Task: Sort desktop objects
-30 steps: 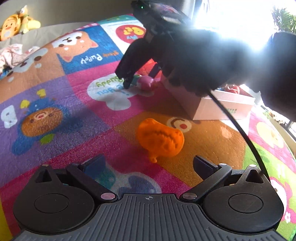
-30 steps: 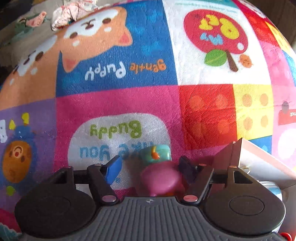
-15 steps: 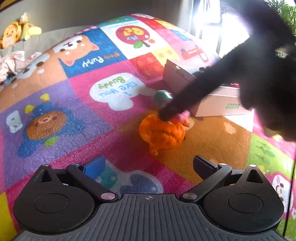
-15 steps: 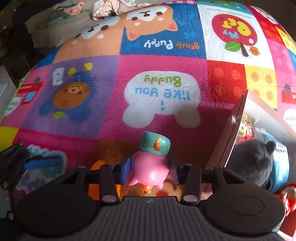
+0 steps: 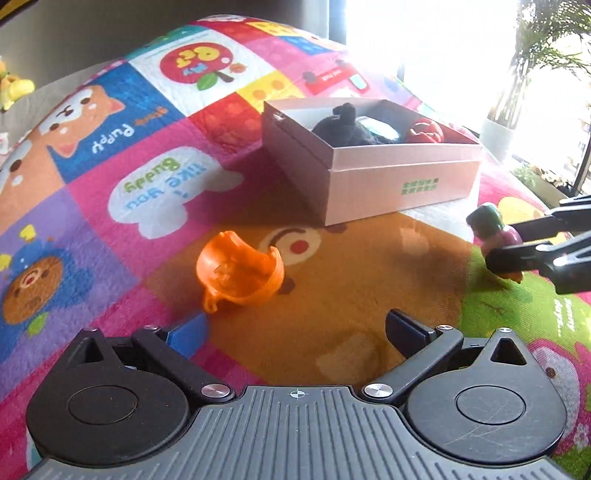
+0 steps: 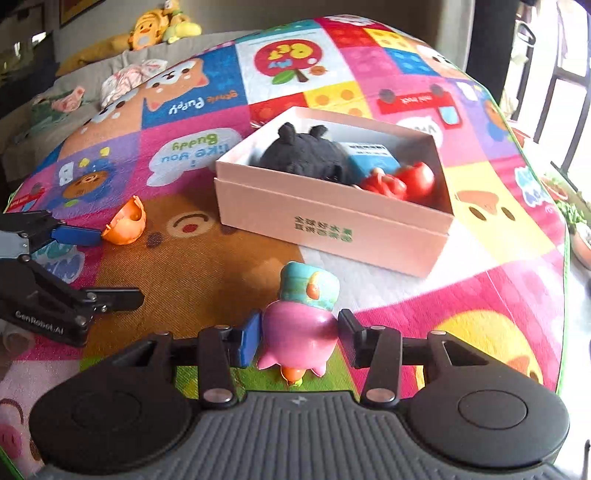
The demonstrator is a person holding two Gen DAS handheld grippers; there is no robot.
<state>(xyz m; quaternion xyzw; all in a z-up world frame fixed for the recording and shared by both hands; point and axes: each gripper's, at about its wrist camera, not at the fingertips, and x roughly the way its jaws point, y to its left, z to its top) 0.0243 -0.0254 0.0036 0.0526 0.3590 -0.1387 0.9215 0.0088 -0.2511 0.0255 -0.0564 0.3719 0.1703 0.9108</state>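
A pink toy figure with a teal hat (image 6: 299,332) sits between the pads of my right gripper (image 6: 300,338), held just above the mat in front of the pink cardboard box (image 6: 332,229). The jaws are opening slightly, but both pads still touch the figure. In the left wrist view the same figure (image 5: 493,230) and right gripper (image 5: 506,245) show at the right edge. An orange toy shell (image 5: 240,275) lies hollow side up on the mat. My left gripper (image 5: 295,332) stands open just short of it, also seen in the right wrist view (image 6: 107,264).
The box (image 5: 399,184) holds a black plush (image 6: 303,157), a blue carton (image 6: 371,157) and a red toy (image 6: 402,182). A colourful play mat (image 6: 192,266) covers the surface. Yellow plush toys (image 6: 159,29) and crumpled cloth (image 6: 129,79) lie at the far edge. A potted plant (image 5: 498,129) stands by the window.
My right gripper shut on the pink figure and carried it from left of the box to the mat in front of it. The orange shell tipped over, hollow side up. The left gripper shifted slightly.
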